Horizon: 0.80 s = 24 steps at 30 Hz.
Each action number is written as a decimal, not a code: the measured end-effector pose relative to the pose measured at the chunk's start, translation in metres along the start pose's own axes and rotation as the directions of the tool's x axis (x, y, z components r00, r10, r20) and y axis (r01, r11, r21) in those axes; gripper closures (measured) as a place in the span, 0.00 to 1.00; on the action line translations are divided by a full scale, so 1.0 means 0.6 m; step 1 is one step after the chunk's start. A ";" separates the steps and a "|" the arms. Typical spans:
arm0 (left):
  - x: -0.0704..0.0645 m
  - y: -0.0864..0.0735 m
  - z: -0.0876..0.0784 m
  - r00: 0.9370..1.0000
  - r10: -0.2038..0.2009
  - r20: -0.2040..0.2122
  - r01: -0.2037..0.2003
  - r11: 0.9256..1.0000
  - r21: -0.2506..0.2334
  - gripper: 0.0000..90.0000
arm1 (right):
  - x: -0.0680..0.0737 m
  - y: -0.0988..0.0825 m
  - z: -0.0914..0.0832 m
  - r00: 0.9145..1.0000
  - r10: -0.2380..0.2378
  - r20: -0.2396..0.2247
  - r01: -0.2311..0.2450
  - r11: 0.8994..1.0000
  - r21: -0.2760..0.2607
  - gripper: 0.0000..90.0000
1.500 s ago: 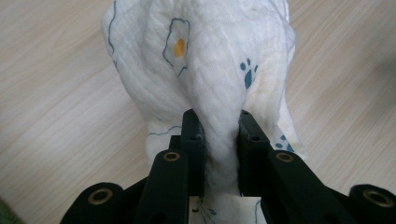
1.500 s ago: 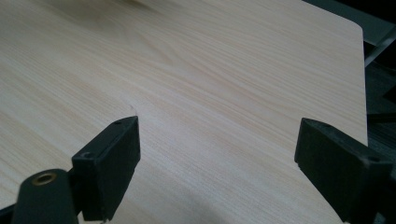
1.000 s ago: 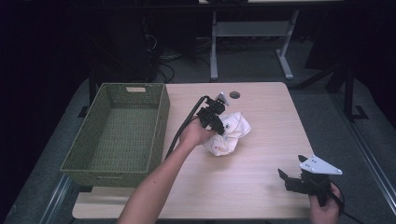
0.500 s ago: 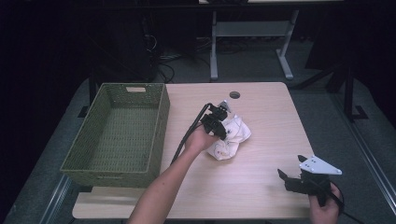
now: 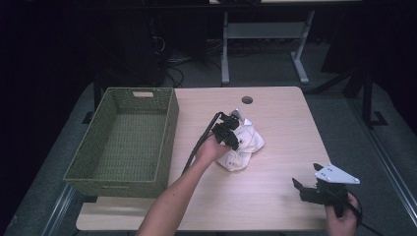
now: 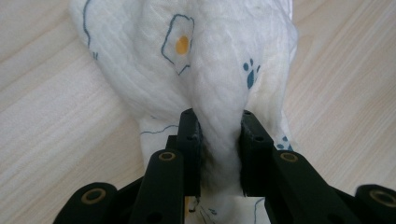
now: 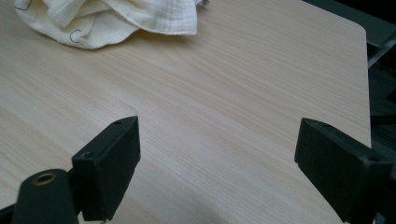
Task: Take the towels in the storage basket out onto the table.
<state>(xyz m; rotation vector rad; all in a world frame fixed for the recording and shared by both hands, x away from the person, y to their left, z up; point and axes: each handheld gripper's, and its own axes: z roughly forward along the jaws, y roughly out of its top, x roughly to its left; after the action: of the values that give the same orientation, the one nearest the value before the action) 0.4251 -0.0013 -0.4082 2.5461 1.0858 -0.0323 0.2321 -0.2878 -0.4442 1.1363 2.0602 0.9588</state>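
A crumpled white cloth [image 5: 244, 145] with small printed figures lies near the middle of the wooden table [image 5: 275, 110]. My left gripper [image 5: 231, 132] sits over the cloth's left side and is shut on a bunched fold of the cloth [image 6: 219, 98], which is pinched between the two black jaws. My right gripper [image 5: 301, 187] rests low at the table's front right corner, open, with nothing between its fingers [image 7: 109, 158]. In the right gripper view the cloth [image 7: 112, 18] lies far off at the top left.
A green woven basket [image 5: 167, 142] stands empty on the table's left side, close to my left forearm. A round cable hole [image 5: 247, 100] sits near the far edge. Bare wood [image 7: 224, 107] stretches between the cloth and my right gripper.
My left gripper has shifted slightly right and forward onto the cloth and closed on a fold of it. The right gripper has not moved.
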 end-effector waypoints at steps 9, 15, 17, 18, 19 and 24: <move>-0.001 0.000 0.004 1.000 -0.002 -0.005 0.002 1.000 0.002 0.79 | 0.002 0.001 0.001 1.000 -0.005 0.002 0.005 1.000 0.002 0.15; -0.005 0.000 0.007 1.000 -0.002 -0.007 0.002 1.000 -0.002 0.79 | 0.001 0.001 0.001 1.000 -0.005 0.000 0.005 1.000 -0.001 0.15; -0.005 0.000 0.007 1.000 -0.005 -0.003 0.005 1.000 -0.003 0.78 | 0.001 0.001 0.001 1.000 -0.005 0.000 0.005 1.000 -0.002 0.15; -0.005 0.000 0.008 1.000 -0.008 -0.003 0.008 1.000 -0.003 0.77 | 0.001 0.001 0.001 1.000 -0.006 0.000 0.006 1.000 -0.001 0.15; -0.005 0.000 0.008 1.000 -0.006 -0.004 0.006 1.000 -0.002 0.76 | 0.001 0.001 0.001 1.000 -0.002 -0.001 0.002 1.000 -0.001 0.15; -0.005 0.000 0.005 1.000 -0.008 -0.003 0.008 1.000 -0.007 0.73 | 0.001 0.001 0.001 1.000 -0.007 0.000 0.007 1.000 0.002 0.15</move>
<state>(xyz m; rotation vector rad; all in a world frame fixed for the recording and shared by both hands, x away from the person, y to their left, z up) 0.4232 -0.0041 -0.4103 2.5363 1.0948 -0.0261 0.2326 -0.2869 -0.4443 1.1288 2.0644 0.9540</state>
